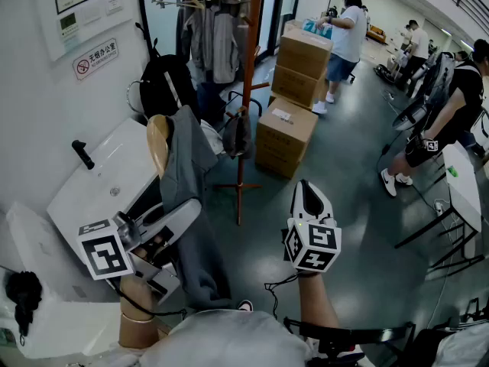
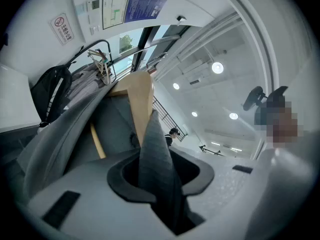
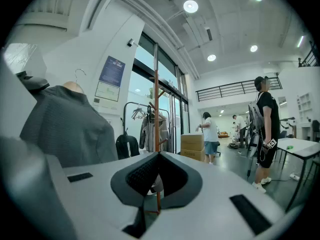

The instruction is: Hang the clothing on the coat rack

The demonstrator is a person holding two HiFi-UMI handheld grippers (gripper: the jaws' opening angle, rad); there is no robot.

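Two grippers were held in front of the person. The left gripper (image 2: pixel 159 173) was closed on a fold of the grey garment (image 2: pixel 60 134), and the fabric was pinched between its two jaws. In the head view, this gripper (image 1: pixel 186 207) was seen at the left, and the garment (image 1: pixel 195 228) was hanging down from it towards the floor. A wooden hanger (image 1: pixel 158 141) was seen inside the shoulders of the garment, with its pale rounded end above the collar.

The right gripper (image 3: pixel 159 155) was closed with nothing held in it; the tips of the jaws were pressed together. It (image 1: pixel 309 193) was kept apart from the garment, at the right side of it.

The coat rack (image 1: pixel 246 90), a red-brown wooden pole on feet, was placed on the floor beyond both grippers, and it was not touched by the garment. Stacked cardboard boxes (image 1: pixel 296 75) were seen just behind the rack. A clothes rail (image 1: pixel 205 17) with other clothes and a black backpack (image 1: pixel 164 82) were placed against the wall.
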